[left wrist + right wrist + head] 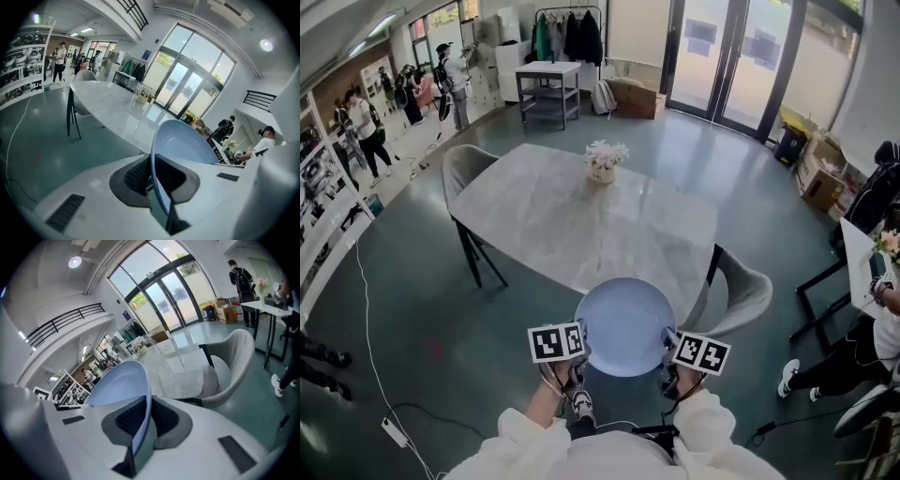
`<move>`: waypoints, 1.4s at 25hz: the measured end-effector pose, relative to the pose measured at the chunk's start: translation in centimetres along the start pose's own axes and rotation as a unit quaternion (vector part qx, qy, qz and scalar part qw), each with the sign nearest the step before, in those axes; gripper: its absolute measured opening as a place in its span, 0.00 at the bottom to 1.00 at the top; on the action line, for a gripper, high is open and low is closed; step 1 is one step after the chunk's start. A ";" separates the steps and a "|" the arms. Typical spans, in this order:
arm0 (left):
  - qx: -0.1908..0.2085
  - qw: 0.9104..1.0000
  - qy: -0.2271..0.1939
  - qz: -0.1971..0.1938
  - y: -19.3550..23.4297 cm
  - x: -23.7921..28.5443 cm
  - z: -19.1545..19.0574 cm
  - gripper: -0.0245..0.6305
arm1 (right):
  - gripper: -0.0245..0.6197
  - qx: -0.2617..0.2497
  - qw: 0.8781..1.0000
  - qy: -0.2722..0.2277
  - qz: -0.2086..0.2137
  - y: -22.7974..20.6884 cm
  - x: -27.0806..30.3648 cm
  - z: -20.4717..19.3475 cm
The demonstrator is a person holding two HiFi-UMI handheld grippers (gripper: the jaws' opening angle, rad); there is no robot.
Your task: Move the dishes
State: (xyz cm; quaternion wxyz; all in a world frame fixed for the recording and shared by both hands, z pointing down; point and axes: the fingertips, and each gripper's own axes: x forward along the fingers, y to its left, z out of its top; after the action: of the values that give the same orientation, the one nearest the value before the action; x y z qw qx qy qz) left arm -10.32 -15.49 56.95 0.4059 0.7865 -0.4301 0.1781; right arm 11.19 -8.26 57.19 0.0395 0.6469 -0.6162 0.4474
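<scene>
The carrying step looks to be in hand: a pale blue plate (625,326) hangs in the air between the two tools, held by opposite edges, with nothing under it but floor and the near edge of the table (542,221). The left tool (152,174) is pinching the plate's rim, its dark ribbed pads pressed on either face of the thin edge. The right tool (149,420) grips the opposite rim the same way, its pads closed on the edge. Most of the plate reaches forward past both sets of tips and spans the gap between the tools. The table lies ahead of the tools and lower, and a pot of flowers (604,161) stands well beyond the tips near its far end. A grey chair (742,291) sits off to the outer side of the right tool. The next move probably calls for both tools to go forward together, level with each other, then lower the plate flat onto the bare tabletop before either lets go. The plate is round, shallow and plain, with a smooth, slightly glossy face and a slim raised rim. It looks empty and clean.
</scene>
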 end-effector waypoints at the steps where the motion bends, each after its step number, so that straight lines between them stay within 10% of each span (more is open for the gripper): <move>1: 0.002 1.000 0.001 -0.002 0.2 0.5 0.9 0.08 | 0.17 0.002 1.000 -0.002 -0.002 0.3 0.5 0.4; 15: 0.024 0.999 0.008 -0.040 4.3 6.2 10.3 0.08 | 0.17 0.019 0.999 -0.035 -0.028 4.4 7.3 5.5; 35: 0.026 0.998 0.035 -0.054 4.7 11.1 12.0 0.08 | 0.17 0.029 0.998 -0.025 -0.047 2.8 10.7 7.7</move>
State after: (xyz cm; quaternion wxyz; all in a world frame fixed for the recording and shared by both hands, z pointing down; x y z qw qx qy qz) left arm -8.71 -32.35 58.94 0.4090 0.8122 -0.3675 0.1947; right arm 11.26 -21.68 57.93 0.0261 0.6873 -0.5725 0.4463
